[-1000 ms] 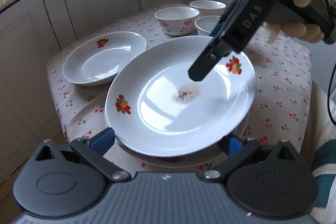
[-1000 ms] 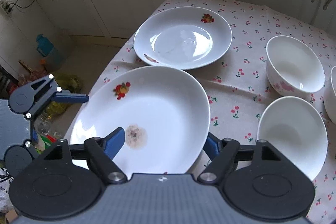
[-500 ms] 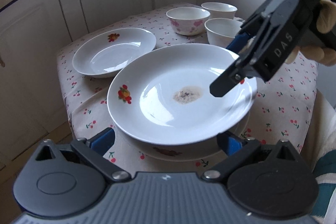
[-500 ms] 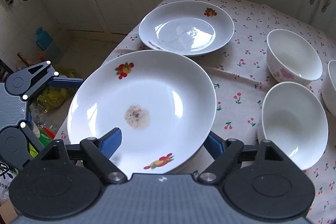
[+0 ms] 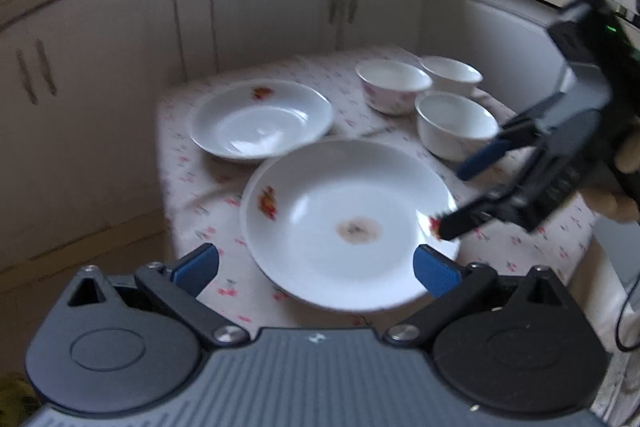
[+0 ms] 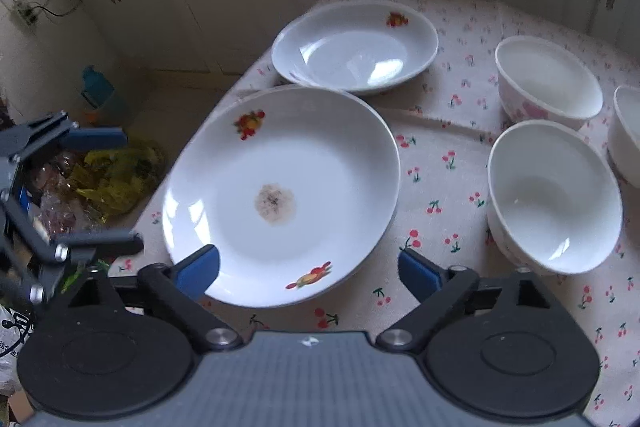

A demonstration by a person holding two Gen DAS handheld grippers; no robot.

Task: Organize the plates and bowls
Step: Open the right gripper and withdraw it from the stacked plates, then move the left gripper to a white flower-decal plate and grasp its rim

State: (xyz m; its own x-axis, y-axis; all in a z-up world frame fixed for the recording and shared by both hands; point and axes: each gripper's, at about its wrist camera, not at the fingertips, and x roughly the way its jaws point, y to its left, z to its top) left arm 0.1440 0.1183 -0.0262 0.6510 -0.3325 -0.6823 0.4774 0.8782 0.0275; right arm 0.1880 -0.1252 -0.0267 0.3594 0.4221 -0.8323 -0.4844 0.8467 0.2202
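Right wrist view showed the stained plate (image 6: 280,195) resting on the desk (image 6: 440,163), second plate (image 6: 356,47) behind, three bowls (image 6: 552,195) alongside. Both hand-held grippers, left (image 5: 316,267) and right (image 6: 308,267), stood apart, holding nothing.

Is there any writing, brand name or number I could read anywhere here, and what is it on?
Nothing reads clearly.
Right hand-held gripper: marking on its side, too blurred to read.
White bag on the floor: printed characters, cut off and too small to read.
Left hand-held gripper: a tiny white mark on its body, no legible letters.
Plates: fruit pictures only, no words.
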